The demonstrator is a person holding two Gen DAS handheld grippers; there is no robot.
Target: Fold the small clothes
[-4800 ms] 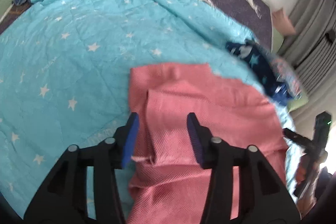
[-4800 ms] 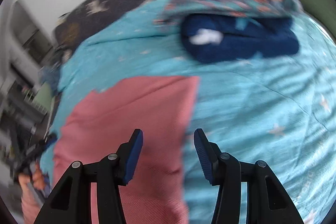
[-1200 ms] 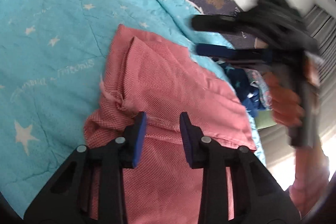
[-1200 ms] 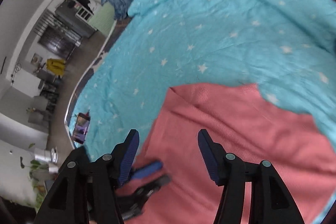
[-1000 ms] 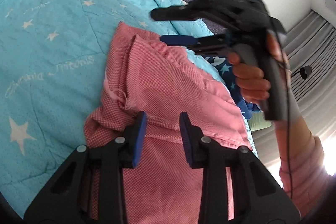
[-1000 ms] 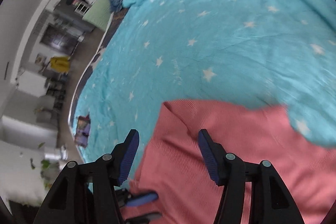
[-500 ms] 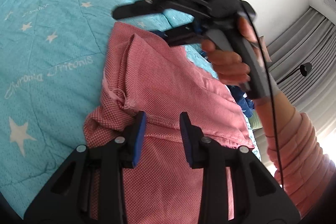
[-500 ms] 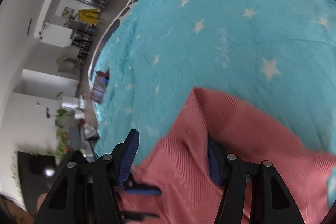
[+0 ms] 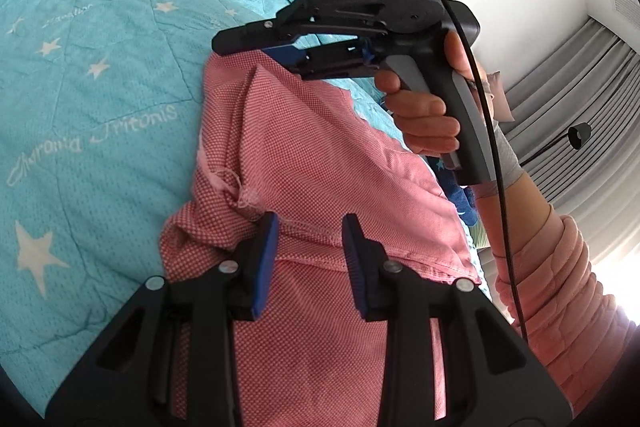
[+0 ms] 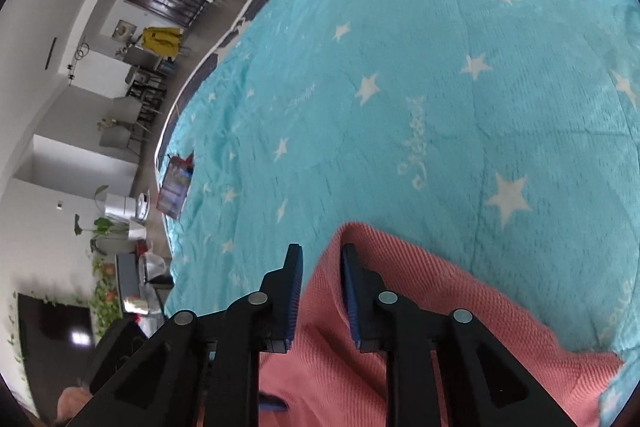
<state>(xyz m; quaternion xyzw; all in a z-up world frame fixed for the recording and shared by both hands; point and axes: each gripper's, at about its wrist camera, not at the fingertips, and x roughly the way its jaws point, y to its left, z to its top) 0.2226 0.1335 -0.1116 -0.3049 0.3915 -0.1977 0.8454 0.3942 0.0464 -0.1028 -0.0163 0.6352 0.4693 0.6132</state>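
Left wrist view. Item: pink garment (image 9: 320,155), lying on a turquoise star-print blanket (image 9: 88,67) over the bed, partly folded, with one layer doubled over another and a hemmed edge crossing near the bottom.

Left gripper (image 9: 308,251): jaws set narrow over a bunched ridge of the garment near that hem. The cloth rises between the pads, but whether they actually pinch it cannot be told from here. Likely purpose: to pin this end in place so the fabric does not drag while the other end is worked.

Right gripper (image 9: 280,53): held in a hand (image 9: 428,119) with a pink sleeve (image 9: 560,287) behind it, reaching across to the far corner of the garment. Its jaws are closing, one finger above the cloth and a blue pad tucked at the corner.

Right wrist view. Right gripper (image 10: 320,287): the garment's corner (image 10: 348,239) stands up between the two blue pads, which sit close on either side of it. The fabric looks caught, though full contact on the left pad is not certain. Judged purpose: to take this far corner and carry it over toward the pinned end for the next fold.

Also present: dark blue clothing (image 9: 460,195), half hidden behind the hand, probably waiting its turn; grey curtains (image 9: 580,99); room furniture beyond the bed edge.
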